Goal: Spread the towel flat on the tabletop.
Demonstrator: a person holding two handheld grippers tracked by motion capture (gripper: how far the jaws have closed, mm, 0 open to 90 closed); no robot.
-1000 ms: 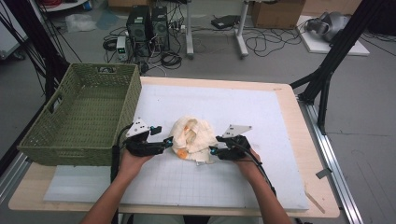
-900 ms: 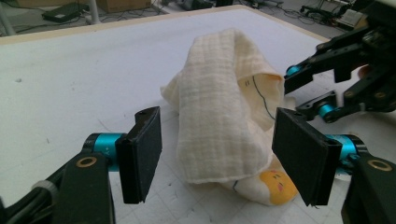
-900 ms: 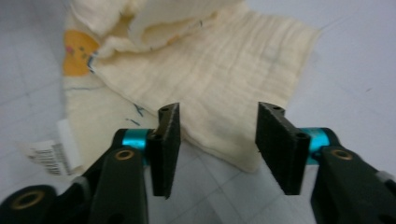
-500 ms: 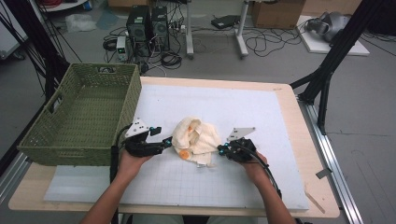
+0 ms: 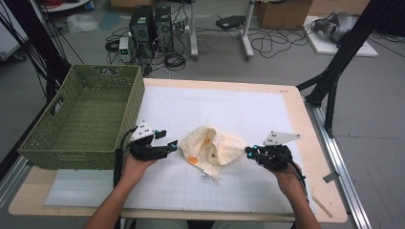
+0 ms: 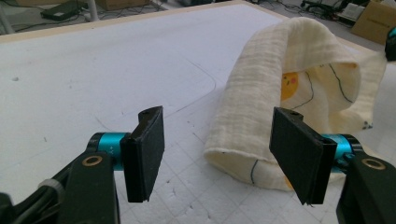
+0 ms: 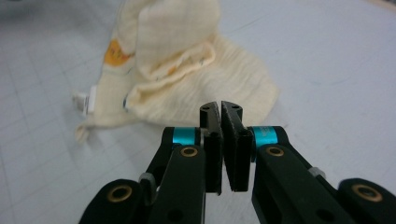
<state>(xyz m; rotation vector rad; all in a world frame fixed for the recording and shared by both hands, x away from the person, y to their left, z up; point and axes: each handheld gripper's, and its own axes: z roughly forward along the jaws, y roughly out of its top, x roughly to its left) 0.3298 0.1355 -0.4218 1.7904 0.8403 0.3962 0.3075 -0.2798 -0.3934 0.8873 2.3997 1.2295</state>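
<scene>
- The right gripper (image 7: 220, 109) has its jaws pressed together, pad against pad, with nothing between them; they have just been closing, and no cloth is caught in them.
- From the right gripper view, these closed jaws point at the near edge of the cream cloth (image 7: 187, 74), which lies just ahead of the tips; whether the tips touch it I cannot tell.
- The left gripper (image 6: 219, 149) has its jaws standing wide apart, and nothing is held between the pads.
- In the left gripper view, the rolled edge of the cloth (image 6: 280, 79) lies just ahead of the right-hand pad, on the white mat, not pinched by either pad.
- In the high view the left gripper (image 5: 173, 145) sits just beside the cloth's left edge, and the right gripper (image 5: 249, 151) sits just beside its right edge, so the cloth (image 5: 212, 148) lies between the two.
- The cloth is crumpled and partly folded over itself, cream with small orange and dark printed marks, and a small white tag shows at its near edge.
- It rests near the middle of the white gridded mat (image 5: 229, 107) that covers most of the table (image 5: 291, 95).
- Each gripper is held by a hand, with the forearms coming in from the near edge of the table.
- A green woven basket (image 5: 81, 119) stands on the left part of the table, just behind the left gripper and apart from the cloth.
</scene>
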